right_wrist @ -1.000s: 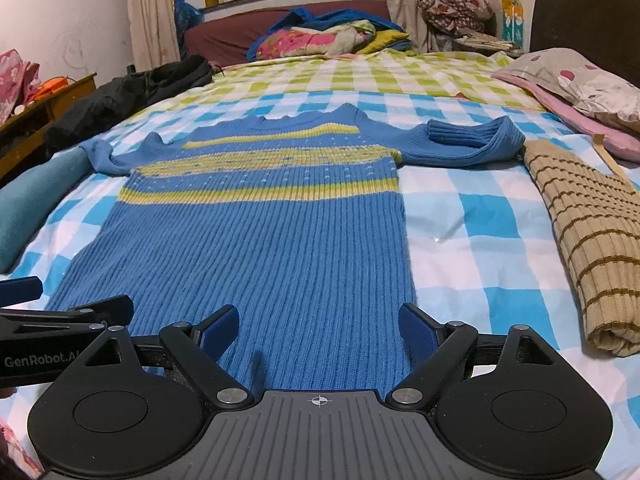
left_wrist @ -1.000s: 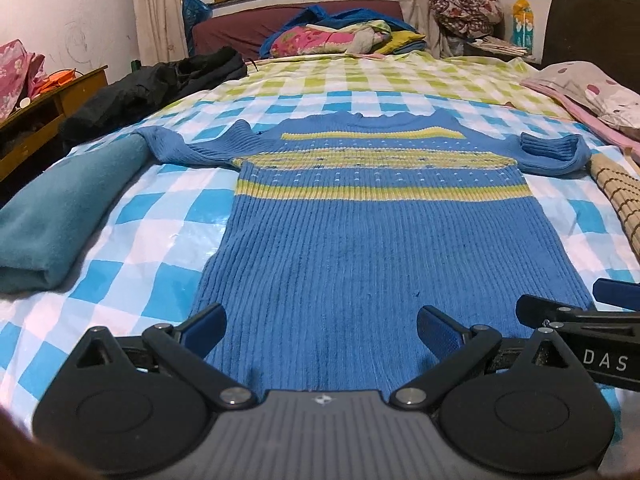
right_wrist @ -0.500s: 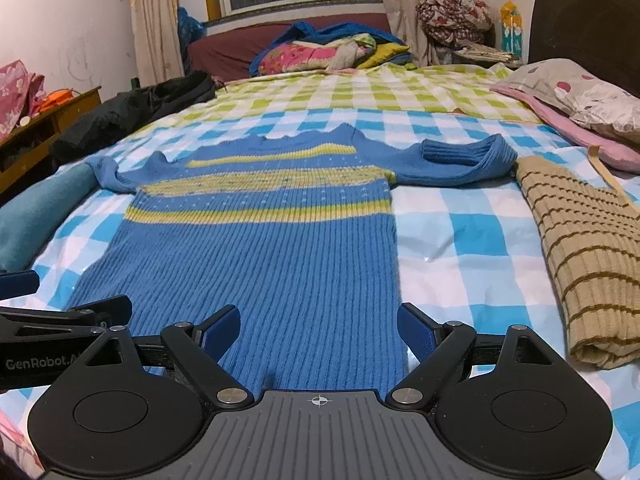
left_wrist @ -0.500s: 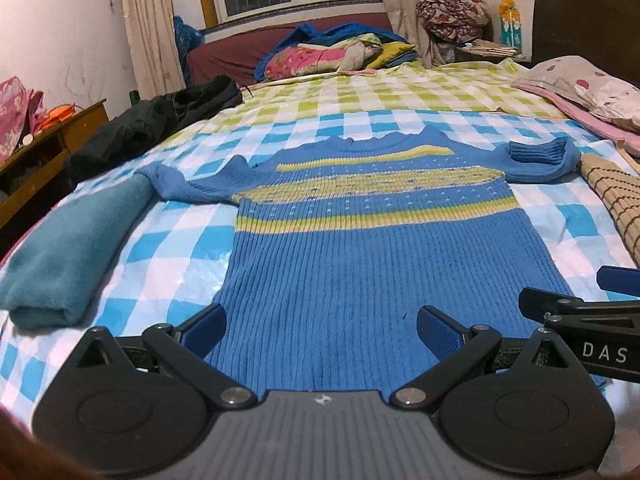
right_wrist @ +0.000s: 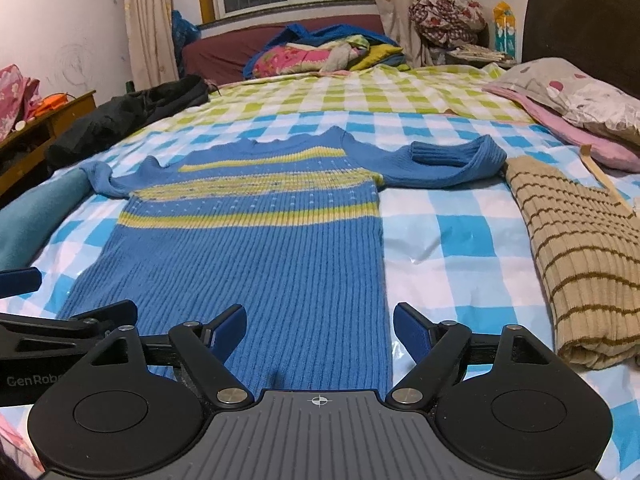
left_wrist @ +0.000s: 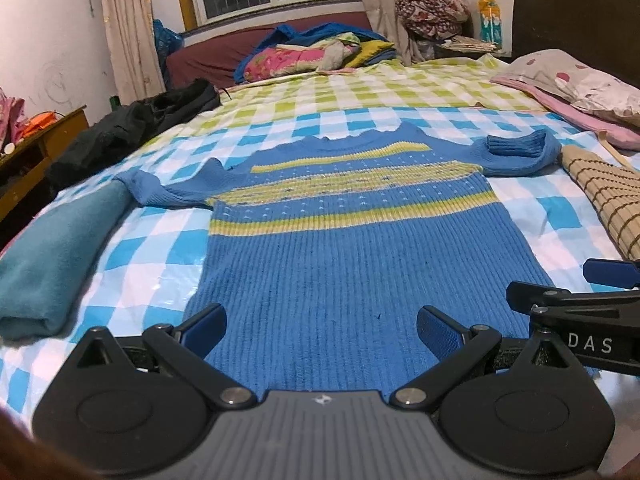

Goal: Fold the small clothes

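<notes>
A blue ribbed sweater (left_wrist: 352, 248) (right_wrist: 256, 248) with yellow stripes lies flat on the checked bed sheet (left_wrist: 152, 248), hem toward me, both sleeves spread to the sides. My left gripper (left_wrist: 322, 330) hovers open just over the hem's left half, nothing between its fingers. Over the hem's right corner my right gripper (right_wrist: 320, 332) is open too, empty. Each gripper shows at the edge of the other's view: the right gripper (left_wrist: 576, 304) and the left gripper (right_wrist: 60, 328).
A folded teal garment (left_wrist: 52, 256) lies left of the sweater. A folded beige striped sweater (right_wrist: 580, 256) lies to its right. A black jacket (left_wrist: 132, 128), pillows (right_wrist: 580, 96) and piled bedding (left_wrist: 316, 52) sit farther back. A wooden desk (left_wrist: 32, 148) stands at the left.
Both grippers have pulled back and risen a little from the hem, so more of the room shows. The sweater lies unmoved and both stay open.
</notes>
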`<action>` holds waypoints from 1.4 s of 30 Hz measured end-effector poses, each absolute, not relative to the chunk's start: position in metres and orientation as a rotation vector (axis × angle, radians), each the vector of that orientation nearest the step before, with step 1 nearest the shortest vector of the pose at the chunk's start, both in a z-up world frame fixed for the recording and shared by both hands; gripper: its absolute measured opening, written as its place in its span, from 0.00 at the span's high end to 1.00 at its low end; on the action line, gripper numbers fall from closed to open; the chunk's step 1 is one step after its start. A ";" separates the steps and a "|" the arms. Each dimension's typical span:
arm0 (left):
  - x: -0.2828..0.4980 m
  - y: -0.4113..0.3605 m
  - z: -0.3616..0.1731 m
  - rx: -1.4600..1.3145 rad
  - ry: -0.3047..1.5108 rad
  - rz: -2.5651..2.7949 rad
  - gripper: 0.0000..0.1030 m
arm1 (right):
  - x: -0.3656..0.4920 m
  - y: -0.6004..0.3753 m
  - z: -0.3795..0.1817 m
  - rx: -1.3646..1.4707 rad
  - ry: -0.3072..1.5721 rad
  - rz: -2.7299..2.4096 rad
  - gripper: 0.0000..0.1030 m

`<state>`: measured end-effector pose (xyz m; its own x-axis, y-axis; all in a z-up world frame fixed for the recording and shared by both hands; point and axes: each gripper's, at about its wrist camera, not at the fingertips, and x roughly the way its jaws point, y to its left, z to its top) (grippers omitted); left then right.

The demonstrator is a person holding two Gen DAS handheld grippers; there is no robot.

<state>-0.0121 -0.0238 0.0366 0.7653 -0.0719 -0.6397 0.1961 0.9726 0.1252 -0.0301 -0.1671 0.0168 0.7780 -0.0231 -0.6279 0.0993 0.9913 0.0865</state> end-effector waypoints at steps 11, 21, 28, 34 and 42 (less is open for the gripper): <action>0.011 -0.021 0.020 0.186 0.711 -0.212 0.00 | -0.016 -0.161 0.006 0.068 0.705 -0.107 0.22; 0.028 -0.024 0.017 0.170 0.711 -0.251 0.00 | -0.001 -0.160 0.007 0.020 0.719 -0.131 0.26; 0.037 -0.023 0.020 0.156 0.703 -0.253 0.00 | 0.010 -0.163 0.009 0.006 0.714 -0.141 0.26; 0.050 -0.017 0.019 0.134 0.704 -0.235 0.00 | 0.020 -0.165 0.008 -0.011 0.721 -0.141 0.27; 0.072 -0.009 0.016 0.097 0.705 -0.228 0.00 | 0.040 -0.166 0.012 -0.032 0.714 -0.138 0.27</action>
